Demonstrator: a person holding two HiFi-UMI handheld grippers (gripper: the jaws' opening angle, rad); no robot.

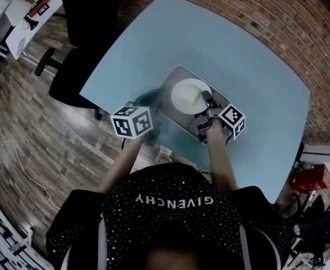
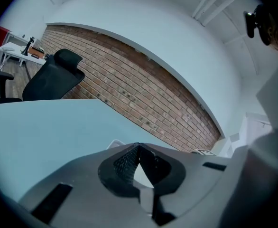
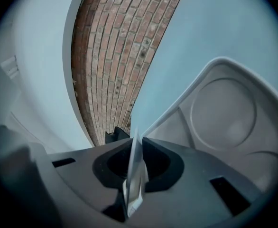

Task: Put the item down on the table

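The item is a grey compartment tray (image 1: 166,89) with a pale round well (image 1: 191,96), over the near part of the light blue table (image 1: 238,49). My right gripper (image 1: 210,107) is shut on the tray's near rim. In the right gripper view that thin rim (image 3: 135,160) stands edge-on between the jaws, and the tray (image 3: 253,141) spreads to the right. I cannot tell whether the tray touches the table. My left gripper (image 1: 144,103) hovers by the tray's left side. It (image 2: 139,147) is shut with nothing seen in it, and a tray corner (image 2: 115,144) peeks past it.
A black office chair (image 1: 77,66) stands off the table's left edge on wooden floor. A brick wall (image 1: 238,4) runs behind the table. A white desk (image 1: 18,21) is at the far left, and a red object (image 1: 311,178) lies at the right.
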